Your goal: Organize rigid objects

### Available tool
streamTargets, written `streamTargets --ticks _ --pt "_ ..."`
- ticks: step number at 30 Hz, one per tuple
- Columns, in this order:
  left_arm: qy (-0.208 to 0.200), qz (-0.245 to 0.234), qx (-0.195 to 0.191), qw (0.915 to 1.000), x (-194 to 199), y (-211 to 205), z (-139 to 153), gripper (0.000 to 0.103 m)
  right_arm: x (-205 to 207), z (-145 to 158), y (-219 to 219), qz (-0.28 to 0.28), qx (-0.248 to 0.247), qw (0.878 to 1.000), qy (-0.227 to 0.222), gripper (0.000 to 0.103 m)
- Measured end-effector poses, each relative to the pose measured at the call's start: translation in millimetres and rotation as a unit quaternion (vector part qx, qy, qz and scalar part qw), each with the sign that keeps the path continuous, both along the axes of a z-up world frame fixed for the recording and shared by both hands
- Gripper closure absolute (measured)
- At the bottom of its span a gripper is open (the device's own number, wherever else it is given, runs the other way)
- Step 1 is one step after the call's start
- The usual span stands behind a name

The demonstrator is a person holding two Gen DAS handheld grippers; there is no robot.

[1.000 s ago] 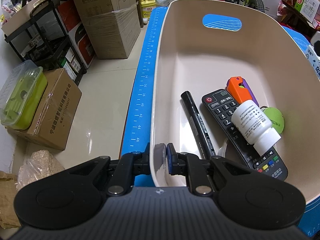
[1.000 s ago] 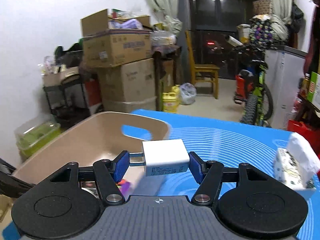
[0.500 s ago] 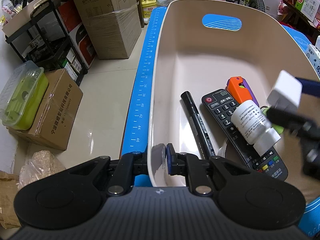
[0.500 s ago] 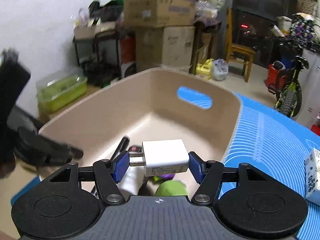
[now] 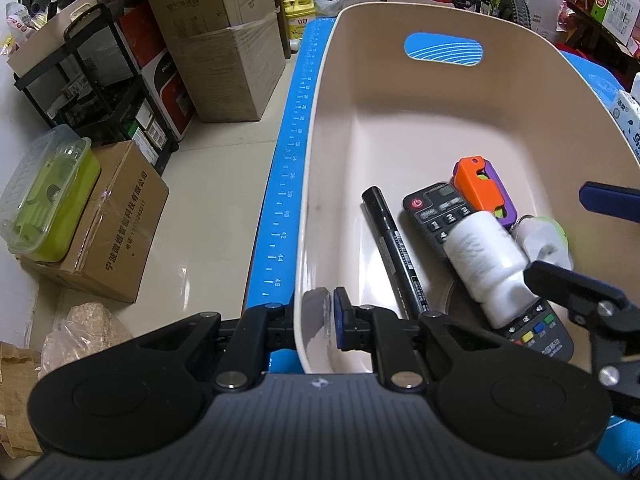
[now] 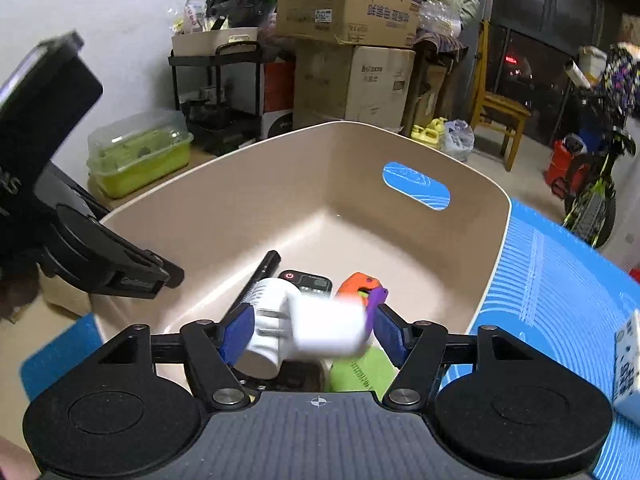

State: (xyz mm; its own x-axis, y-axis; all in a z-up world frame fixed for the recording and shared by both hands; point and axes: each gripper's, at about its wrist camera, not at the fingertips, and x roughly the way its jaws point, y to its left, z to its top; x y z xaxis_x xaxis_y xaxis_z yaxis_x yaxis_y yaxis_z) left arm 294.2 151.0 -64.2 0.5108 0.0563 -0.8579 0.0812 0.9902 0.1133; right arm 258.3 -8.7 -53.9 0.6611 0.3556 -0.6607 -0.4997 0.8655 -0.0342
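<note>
A beige bin [image 5: 400, 128] [image 6: 248, 200] holds a black marker [image 5: 394, 248], a black remote [image 5: 436, 212], a white pill bottle [image 5: 486, 262], an orange and purple toy [image 5: 478, 188] and a green item [image 5: 558, 226]. My left gripper [image 5: 318, 320] is shut on the bin's near left wall. My right gripper [image 6: 312, 336] hangs over the bin with its fingers spread. The white charger [image 6: 330, 330], blurred, is loose between them; it also shows in the left wrist view [image 5: 540, 244], low over the green item.
The bin sits on a blue mat [image 6: 560, 288] with a ruler edge [image 5: 288, 184]. A tissue box [image 6: 626, 368] stands on the mat at right. Cardboard boxes [image 5: 116, 220], a green container [image 5: 48, 204] and a black rack [image 5: 100, 80] are on the floor at left.
My right gripper moved over the bin, lowered and opened. The white charger left its grip and is dropping. My left gripper kept its hold on the bin wall.
</note>
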Motion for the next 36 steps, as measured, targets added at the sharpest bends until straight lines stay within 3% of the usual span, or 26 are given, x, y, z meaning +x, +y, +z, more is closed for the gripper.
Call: streamTargets --ticks 3,5,7,13,18,28,36 --pt "-0.007 0.001 -0.002 1.0000 -2 -1 3 0.085 -3 6 -5 -0.008 0.017 1.000 0.002 0.024" --pt "-0.011 0.001 -0.005 0.9999 -4 -1 6 0.073 -5 10 -9 -0.017 0.026 1.000 0.000 0.023" --pt "-0.020 0.005 -0.003 0.9998 -6 -2 10 0.053 -5 14 -15 -0.025 0.038 0.999 0.005 0.022" --pt "-0.041 0.007 -0.003 0.9991 -9 -6 25 0.033 -9 26 -29 -0.052 0.068 0.996 0.013 0.019" --pt "-0.057 0.002 -0.002 0.9984 -18 -14 41 0.032 -20 38 -44 -0.082 0.097 0.992 0.016 0.010" --pt "-0.091 0.014 -0.020 0.9956 -64 -23 73 0.031 -55 69 -62 -0.117 0.114 0.987 0.007 0.008" --pt "-0.106 0.021 -0.032 0.9936 -110 -33 100 0.031 -107 95 -71 -0.129 0.097 0.987 -0.007 0.007"
